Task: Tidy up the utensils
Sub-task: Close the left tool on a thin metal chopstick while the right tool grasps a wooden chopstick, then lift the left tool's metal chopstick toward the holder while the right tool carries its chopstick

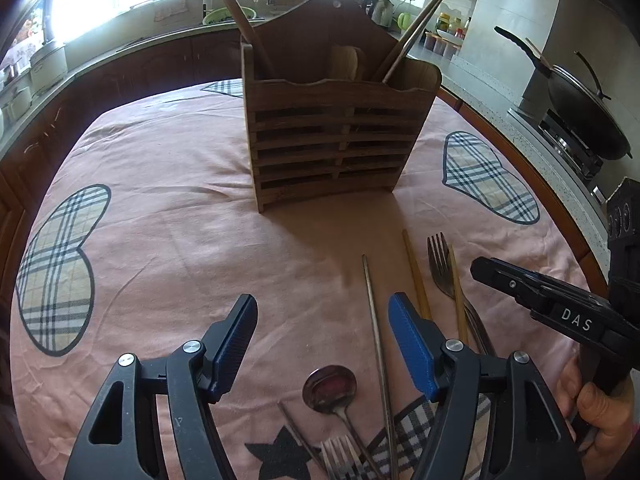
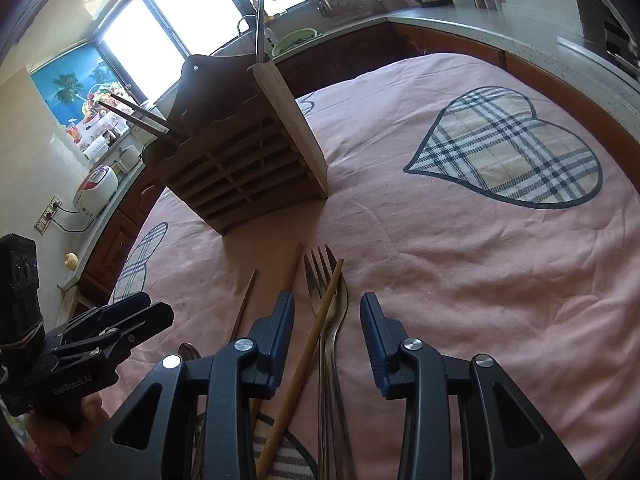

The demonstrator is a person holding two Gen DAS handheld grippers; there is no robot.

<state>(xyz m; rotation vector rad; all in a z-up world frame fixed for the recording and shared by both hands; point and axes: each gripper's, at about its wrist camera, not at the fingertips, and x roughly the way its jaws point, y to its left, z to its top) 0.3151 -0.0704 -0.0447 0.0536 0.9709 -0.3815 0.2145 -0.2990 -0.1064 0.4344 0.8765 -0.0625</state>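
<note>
A slatted wooden utensil caddy (image 1: 332, 128) (image 2: 240, 168) stands on the pink cloth, with wooden chopsticks and a metal one sticking out of it. Loose utensils lie in front of it. My left gripper (image 1: 324, 332) hangs open above a spoon (image 1: 330, 388) and a metal chopstick (image 1: 374, 320), touching neither. A second fork (image 1: 340, 456) lies at the bottom edge. My right gripper (image 2: 328, 316) is open, its pads either side of a fork (image 2: 322, 276) and a wooden chopstick (image 2: 316, 332) lying across it, not pressing on them. Each gripper shows in the other's view: right gripper (image 1: 484, 270), left gripper (image 2: 154, 312).
The pink tablecloth (image 2: 440, 260) carries plaid heart patches. Kitchen counters ring the table. A wok (image 1: 580, 108) sits on the stove at the right, and a rice cooker (image 2: 96, 188) stands on the counter at the left. A hand (image 1: 600, 408) holds the right gripper's handle.
</note>
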